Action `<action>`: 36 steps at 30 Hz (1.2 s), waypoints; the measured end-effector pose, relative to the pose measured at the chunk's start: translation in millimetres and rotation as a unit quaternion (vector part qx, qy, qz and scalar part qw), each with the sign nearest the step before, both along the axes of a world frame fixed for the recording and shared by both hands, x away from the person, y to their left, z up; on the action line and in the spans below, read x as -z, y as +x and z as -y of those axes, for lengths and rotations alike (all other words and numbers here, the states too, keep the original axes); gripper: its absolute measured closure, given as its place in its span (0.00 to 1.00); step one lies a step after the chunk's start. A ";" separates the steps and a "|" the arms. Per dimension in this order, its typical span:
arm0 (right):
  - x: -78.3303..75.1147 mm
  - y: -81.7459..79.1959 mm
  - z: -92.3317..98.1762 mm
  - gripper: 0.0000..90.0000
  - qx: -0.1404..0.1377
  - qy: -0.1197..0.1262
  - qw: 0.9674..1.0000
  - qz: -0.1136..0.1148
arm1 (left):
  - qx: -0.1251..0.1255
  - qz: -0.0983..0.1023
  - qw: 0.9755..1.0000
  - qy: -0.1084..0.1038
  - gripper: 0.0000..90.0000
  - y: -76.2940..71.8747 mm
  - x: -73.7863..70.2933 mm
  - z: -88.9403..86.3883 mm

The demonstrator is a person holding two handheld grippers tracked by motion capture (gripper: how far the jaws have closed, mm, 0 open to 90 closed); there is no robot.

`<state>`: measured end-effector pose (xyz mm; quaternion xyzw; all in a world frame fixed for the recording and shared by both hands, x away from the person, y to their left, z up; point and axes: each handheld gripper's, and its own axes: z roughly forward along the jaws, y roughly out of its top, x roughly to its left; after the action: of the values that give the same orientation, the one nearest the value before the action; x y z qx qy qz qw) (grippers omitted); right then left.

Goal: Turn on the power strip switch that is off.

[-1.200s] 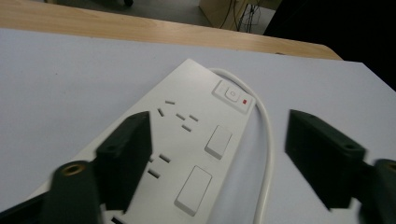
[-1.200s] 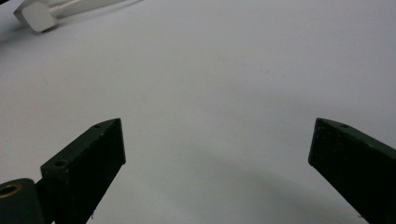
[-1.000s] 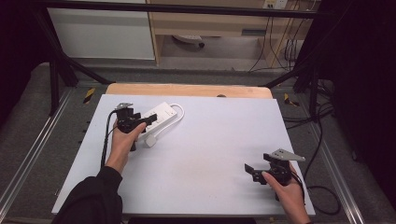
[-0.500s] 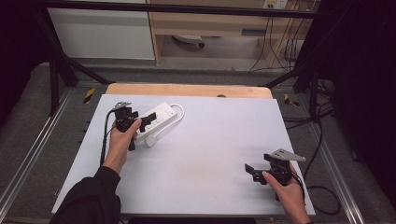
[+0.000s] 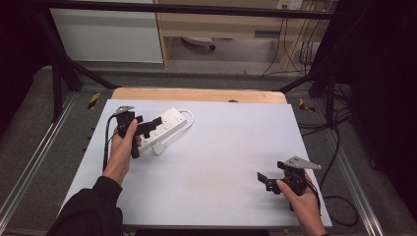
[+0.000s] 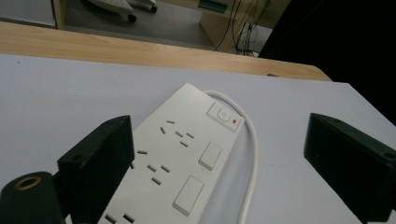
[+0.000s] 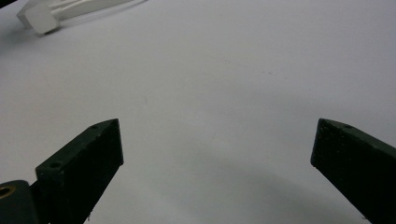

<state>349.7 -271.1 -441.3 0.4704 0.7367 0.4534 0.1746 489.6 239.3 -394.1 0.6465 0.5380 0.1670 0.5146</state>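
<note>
Over the last second the left tool (image 5: 147, 129) barely changed: it crept a little further in over the near end of the power strip (image 5: 164, 125), and nothing else on the desk (image 5: 221, 147) moved. The strip sat at the far left of the desk, same spot and same angle as before, with its white cord (image 5: 187, 120) looping round the far end and back to the plug (image 5: 158, 149) lying just beside it on the near side. In the left gripper view the left tool (image 6: 219, 186) had its jaws spread wide, one on each side of the strip (image 6: 182, 158), neither clearly touching it; sockets, two rocker switches and the main switch with a red light (image 6: 235, 122) showed between them. So no grip had been made yet, and I judged this as the approach step, with closing on the strip body the likely next move. The right tool (image 5: 268, 181) rested at the near right of the desk, well apart from the strip, unchanged from a second ago. In the right gripper view the right tool (image 7: 215, 154) was also wide and held nothing, with bare desk under it and the plug (image 7: 39, 21) far off at the top left. The right hand (image 5: 302, 204) looked idle for now.
</note>
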 end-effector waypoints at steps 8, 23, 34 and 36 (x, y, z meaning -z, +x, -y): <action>0.0 -0.3 1.2 0.03 0.001 0.004 1.000 0.002 | -0.004 0.004 1.000 0.011 0.10 -10.1 -11.1 -5.8; 0.3 -0.5 1.3 0.03 -0.008 0.003 1.000 0.005 | 0.003 0.017 1.000 0.003 0.09 -33.9 -30.0 -14.7; 0.2 -0.7 0.9 0.03 -0.008 0.002 1.000 0.004 | 0.009 0.020 1.000 -0.001 0.09 -51.3 -35.9 -21.8; 0.3 -0.8 0.7 0.03 -0.007 0.002 1.000 0.003 | 0.008 0.021 1.000 -0.004 0.08 -55.1 -36.4 -23.6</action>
<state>349.0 -271.8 -441.6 0.4640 0.7387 0.4575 0.1725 434.5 262.9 -357.6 0.6446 0.5228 0.1741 0.5299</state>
